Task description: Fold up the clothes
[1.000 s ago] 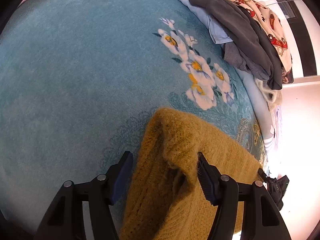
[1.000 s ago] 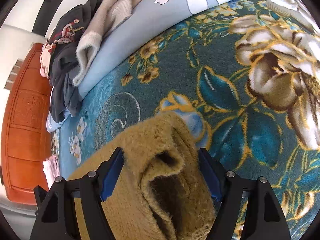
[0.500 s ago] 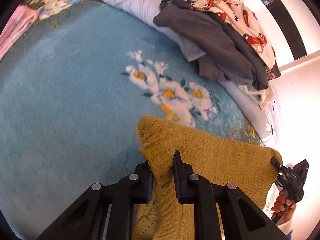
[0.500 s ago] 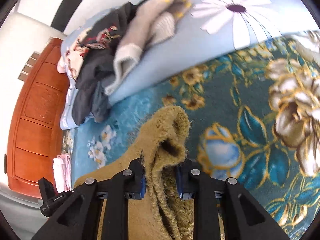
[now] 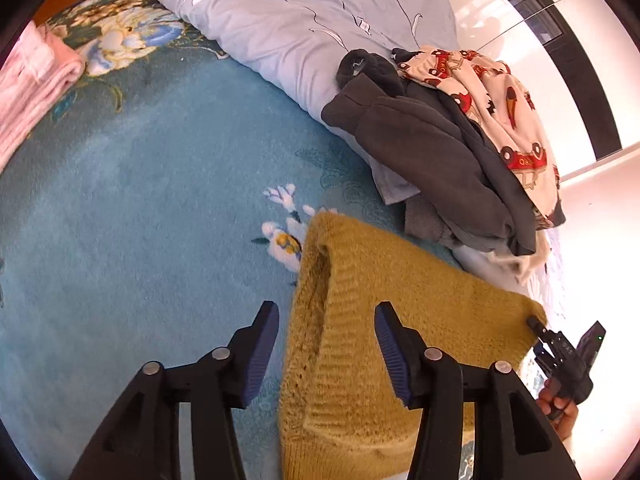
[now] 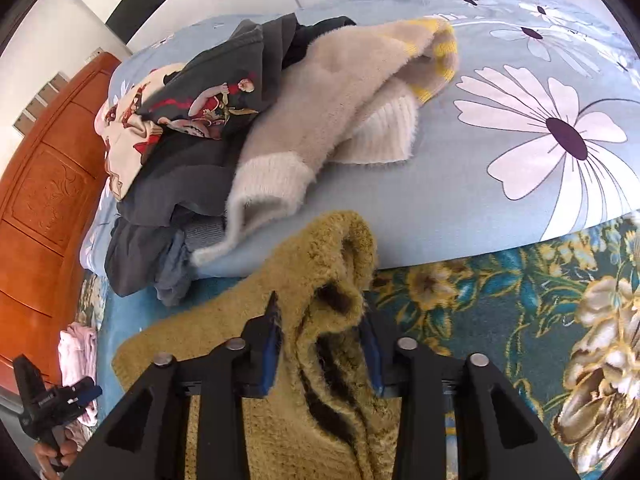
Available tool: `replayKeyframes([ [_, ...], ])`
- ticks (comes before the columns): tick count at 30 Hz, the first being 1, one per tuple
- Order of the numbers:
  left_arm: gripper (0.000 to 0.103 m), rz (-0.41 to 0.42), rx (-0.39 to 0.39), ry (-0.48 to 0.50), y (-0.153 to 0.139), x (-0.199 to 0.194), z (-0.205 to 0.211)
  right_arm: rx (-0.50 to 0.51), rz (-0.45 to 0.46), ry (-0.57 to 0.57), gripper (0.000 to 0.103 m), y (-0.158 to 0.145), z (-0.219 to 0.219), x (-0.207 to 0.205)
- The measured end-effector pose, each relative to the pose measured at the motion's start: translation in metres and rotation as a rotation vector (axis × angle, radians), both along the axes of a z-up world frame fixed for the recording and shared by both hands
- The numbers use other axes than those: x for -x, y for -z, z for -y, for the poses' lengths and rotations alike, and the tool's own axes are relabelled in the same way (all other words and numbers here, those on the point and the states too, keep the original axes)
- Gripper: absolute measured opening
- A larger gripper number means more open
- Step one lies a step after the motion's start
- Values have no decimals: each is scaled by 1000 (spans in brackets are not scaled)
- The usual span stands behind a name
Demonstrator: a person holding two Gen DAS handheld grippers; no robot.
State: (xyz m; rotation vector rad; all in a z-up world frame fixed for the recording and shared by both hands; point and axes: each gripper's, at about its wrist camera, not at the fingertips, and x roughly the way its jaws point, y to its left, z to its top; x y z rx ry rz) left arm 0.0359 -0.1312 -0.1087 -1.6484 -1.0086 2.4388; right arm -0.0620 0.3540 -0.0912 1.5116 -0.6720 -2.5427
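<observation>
A mustard-yellow knitted sweater [image 5: 360, 320] lies on the teal floral blanket [image 5: 140, 220], its folded edge pointing toward the pile of clothes. My left gripper [image 5: 328, 348] is open, its fingers standing apart on either side of one corner fold. In the right wrist view the sweater [image 6: 320, 300] bunches between the fingers of my right gripper [image 6: 324, 352], which are opened a little and stand close to the fabric on both sides. The right gripper also shows at the sweater's far corner in the left wrist view [image 5: 560, 344].
A heap of unfolded clothes, dark grey garments [image 5: 432, 152] and a cream printed one [image 5: 500, 100], lies on a light blue daisy quilt [image 5: 300, 20]. A beige fluffy sweater [image 6: 340, 120] tops the heap. Folded pink cloth [image 5: 28, 92] lies at the left. A wooden headboard [image 6: 44, 200] stands behind.
Both grippers carried the sweater's corners forward toward the clothes pile. The left gripper, shut on the fabric half a second ago, has opened wide; the right has opened a little.
</observation>
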Motion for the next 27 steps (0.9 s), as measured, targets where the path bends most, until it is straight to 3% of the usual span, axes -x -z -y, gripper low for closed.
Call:
replayKeyframes([
  [3, 55, -2, -33, 45, 15, -27, -21, 67, -26, 55, 54, -9, -24, -23],
  [9, 55, -14, -73, 80, 35, -43, -56, 232, 76, 95, 54, 18, -51, -93],
  [15, 53, -25, -53, 96, 33, -44, -68, 368, 118, 63, 54, 46, -31, -125],
  [20, 53, 28, -116, 44, 49, -49, -64, 399, 137, 36, 54, 55, 0, -121],
  [24, 50, 7, -181, 8, 50, -58, -63, 414, 134, 12, 42, 53, 16, -119],
  [26, 28, 0, -165, 12, 45, -52, -64, 369, 151, 4, 33, 52, 23, -115],
  [27, 23, 2, -154, 7, 42, -48, -64, 349, 164, 9, 17, 51, 24, -112],
])
